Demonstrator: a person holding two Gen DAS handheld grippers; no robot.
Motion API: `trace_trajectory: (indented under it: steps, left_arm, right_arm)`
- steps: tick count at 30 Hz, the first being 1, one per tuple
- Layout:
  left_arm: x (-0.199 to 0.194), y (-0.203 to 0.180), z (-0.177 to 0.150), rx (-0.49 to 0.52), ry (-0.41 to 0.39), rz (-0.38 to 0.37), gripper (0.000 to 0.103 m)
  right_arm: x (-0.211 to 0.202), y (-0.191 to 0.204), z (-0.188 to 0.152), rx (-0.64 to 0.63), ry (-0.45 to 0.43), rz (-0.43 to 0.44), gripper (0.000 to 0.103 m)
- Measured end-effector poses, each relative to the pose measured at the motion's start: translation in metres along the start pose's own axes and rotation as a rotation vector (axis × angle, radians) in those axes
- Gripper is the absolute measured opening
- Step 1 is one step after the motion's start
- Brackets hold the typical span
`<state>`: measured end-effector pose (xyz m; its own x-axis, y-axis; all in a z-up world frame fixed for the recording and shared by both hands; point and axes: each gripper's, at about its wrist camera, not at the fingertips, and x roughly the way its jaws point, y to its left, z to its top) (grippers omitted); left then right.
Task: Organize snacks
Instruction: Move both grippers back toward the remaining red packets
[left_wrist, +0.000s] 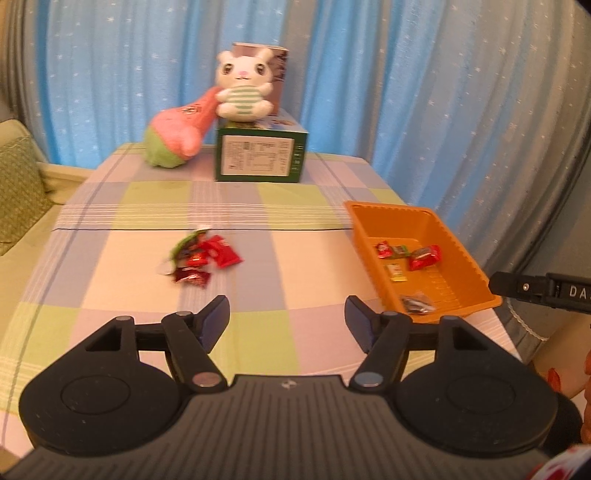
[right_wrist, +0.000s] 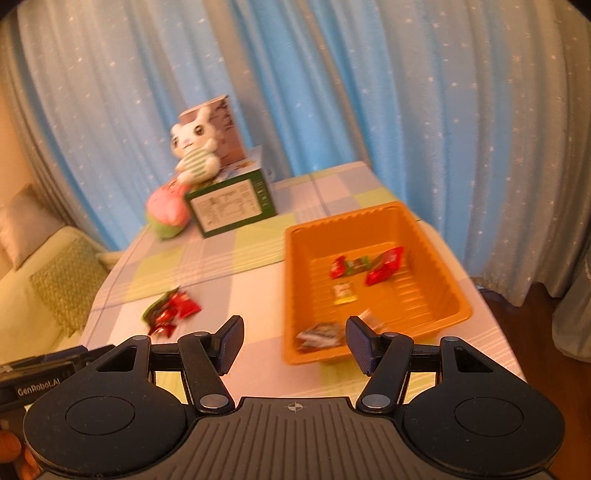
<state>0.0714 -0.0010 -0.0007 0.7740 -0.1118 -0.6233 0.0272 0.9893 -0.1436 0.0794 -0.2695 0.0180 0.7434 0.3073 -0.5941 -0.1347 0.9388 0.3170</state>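
Both hand-held grippers, left (left_wrist: 287, 320) and right (right_wrist: 294, 341), are hovering spread and empty; the next one should be pinching a single snack from the pile (left_wrist: 201, 258) for the bin (left_wrist: 463, 254).

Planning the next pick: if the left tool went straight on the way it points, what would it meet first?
Probably bare checked tablecloth: the open left tool aims between the loose pile of red and green snack wrappers and the orange plastic tray. Depth is hard to judge.
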Motion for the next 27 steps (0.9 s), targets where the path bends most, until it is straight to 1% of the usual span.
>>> trace_trajectory:
  steps: [7,15,20,27]
  left_arm:
    - [-0.013,0.036,-0.006,-0.04,-0.004,0.059,0.067]
    - [-0.014,0.059,-0.01,-0.08,0.0,0.092,0.067]
    - [-0.006,0.066,-0.012,-0.1,0.009,0.09,0.067]
    - [0.017,0.077,-0.012,-0.139,0.033,0.092,0.066]
  right_arm:
    - [0.01,0.03,-0.009,-0.049,0.026,0.038,0.061]
    - [0.022,0.045,-0.013,-0.08,0.045,0.046,0.061]
    - [0.031,0.049,-0.013,-0.095,0.055,0.049,0.061]
    - [0.053,0.056,-0.012,-0.121,0.076,0.054,0.061]
